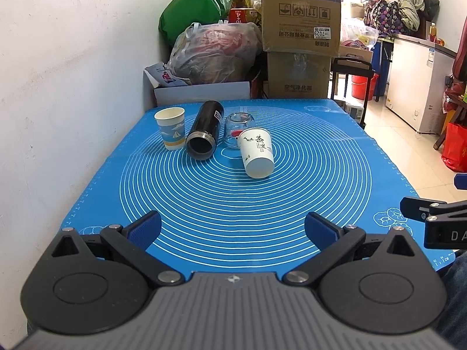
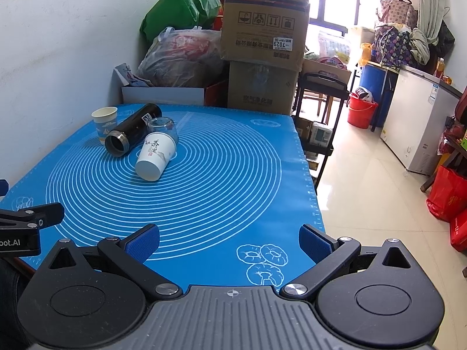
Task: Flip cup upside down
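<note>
A white paper cup with black characters (image 1: 256, 153) (image 2: 155, 156) lies on its side on the blue mat, its base toward me. A blue-and-white paper cup (image 1: 170, 128) (image 2: 105, 123) stands upright at the far left. A black flask (image 1: 205, 129) (image 2: 131, 129) lies on its side between them, open mouth toward me. A clear glass (image 1: 238, 125) (image 2: 163, 128) sits mouth down behind the white cup. My left gripper (image 1: 232, 230) and right gripper (image 2: 229, 242) are open and empty, well short of the cups near the mat's front edge.
The blue mat (image 1: 233, 204) (image 2: 221, 175) covers the table. A white wall runs along the left. Cardboard boxes (image 1: 300, 29) and bags (image 1: 216, 52) are stacked behind the table. A black cart (image 2: 321, 110), red bucket (image 2: 362, 110) and white freezer (image 2: 420, 122) stand on the right floor.
</note>
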`<state>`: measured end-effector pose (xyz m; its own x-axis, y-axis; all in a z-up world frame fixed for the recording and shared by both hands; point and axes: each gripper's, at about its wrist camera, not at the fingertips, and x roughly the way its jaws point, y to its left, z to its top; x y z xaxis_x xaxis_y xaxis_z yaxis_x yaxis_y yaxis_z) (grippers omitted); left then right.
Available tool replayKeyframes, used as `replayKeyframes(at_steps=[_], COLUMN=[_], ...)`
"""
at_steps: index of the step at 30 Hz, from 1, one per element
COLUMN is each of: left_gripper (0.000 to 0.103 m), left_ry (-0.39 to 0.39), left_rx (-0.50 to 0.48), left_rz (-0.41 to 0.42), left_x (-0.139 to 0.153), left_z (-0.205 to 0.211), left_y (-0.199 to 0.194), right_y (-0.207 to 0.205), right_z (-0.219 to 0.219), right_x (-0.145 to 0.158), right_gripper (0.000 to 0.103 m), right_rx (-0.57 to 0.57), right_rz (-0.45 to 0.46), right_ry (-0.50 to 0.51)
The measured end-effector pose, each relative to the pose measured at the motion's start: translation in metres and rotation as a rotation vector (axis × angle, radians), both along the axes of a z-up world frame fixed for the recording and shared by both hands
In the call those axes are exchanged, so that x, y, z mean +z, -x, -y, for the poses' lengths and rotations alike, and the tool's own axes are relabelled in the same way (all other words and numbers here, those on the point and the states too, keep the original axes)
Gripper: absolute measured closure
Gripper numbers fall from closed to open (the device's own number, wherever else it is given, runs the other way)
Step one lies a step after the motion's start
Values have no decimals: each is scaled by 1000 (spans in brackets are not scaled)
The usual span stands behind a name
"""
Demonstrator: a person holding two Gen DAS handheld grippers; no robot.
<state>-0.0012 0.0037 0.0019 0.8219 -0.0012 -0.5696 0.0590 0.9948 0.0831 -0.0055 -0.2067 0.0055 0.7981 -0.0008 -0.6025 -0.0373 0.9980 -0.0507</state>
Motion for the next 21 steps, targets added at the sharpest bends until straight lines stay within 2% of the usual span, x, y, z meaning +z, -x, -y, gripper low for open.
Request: replayKeyframes(at_steps=[21], left_gripper=[0], left_ry=[7], left_rx=[-4], left_rz=[-9], left_x=[-2], left_z=[0], left_y=[-1], right_y=[-3], right_z=[0], right_x=[-4], right_gripper=[0], right_rx=[3], right_rz=[-4], right_ry=[-13])
